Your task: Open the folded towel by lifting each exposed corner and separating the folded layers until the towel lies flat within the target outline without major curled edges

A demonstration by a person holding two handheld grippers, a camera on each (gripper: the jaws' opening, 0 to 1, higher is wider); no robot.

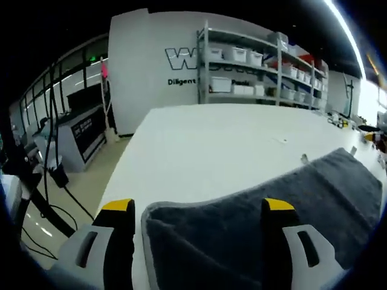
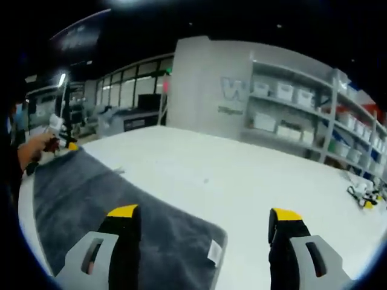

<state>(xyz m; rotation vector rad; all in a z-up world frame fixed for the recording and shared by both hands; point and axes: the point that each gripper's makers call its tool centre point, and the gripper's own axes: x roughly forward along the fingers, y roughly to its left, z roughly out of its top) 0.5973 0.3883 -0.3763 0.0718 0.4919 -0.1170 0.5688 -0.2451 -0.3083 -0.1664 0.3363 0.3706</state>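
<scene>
Presently, the grey towel (image 1: 254, 241) lies on the white tabletop (image 1: 211, 145). In the left gripper view, a rounded edge of the towel sits between the two jaws of the left hand-held gripper (image 1: 198, 208), whose yellow-tipped jaws stand wide apart; whether they touch the cloth cannot be told. The towel runs from the gap between the jaws toward the right of that view, where its far corner lies flat. Beyond the tabletop stand a white wall with dark lettering (image 1: 181, 60) and a metal shelving unit (image 1: 260, 66) loaded with white bins. A counter (image 1: 84, 136) and dark cables (image 1: 54, 181) occupy the left of that view.

In the right gripper view, the right hand-held gripper (image 2: 204, 216) is likewise spread apart and holds nothing. Its left jaw stands over the towel (image 2: 103, 193); its right jaw stands over bare tabletop (image 2: 254, 175). The near corner of the towel carries a small white label (image 2: 213, 252) and lies between the jaws, nearer the left one. The towel extends toward the left of that view, where a person's hand (image 2: 33, 151) is seen at its far end. Small yellow and dark items (image 2: 363, 196) lie on the tabletop at the right. The shelving unit (image 2: 302, 115) stands behind.
</scene>
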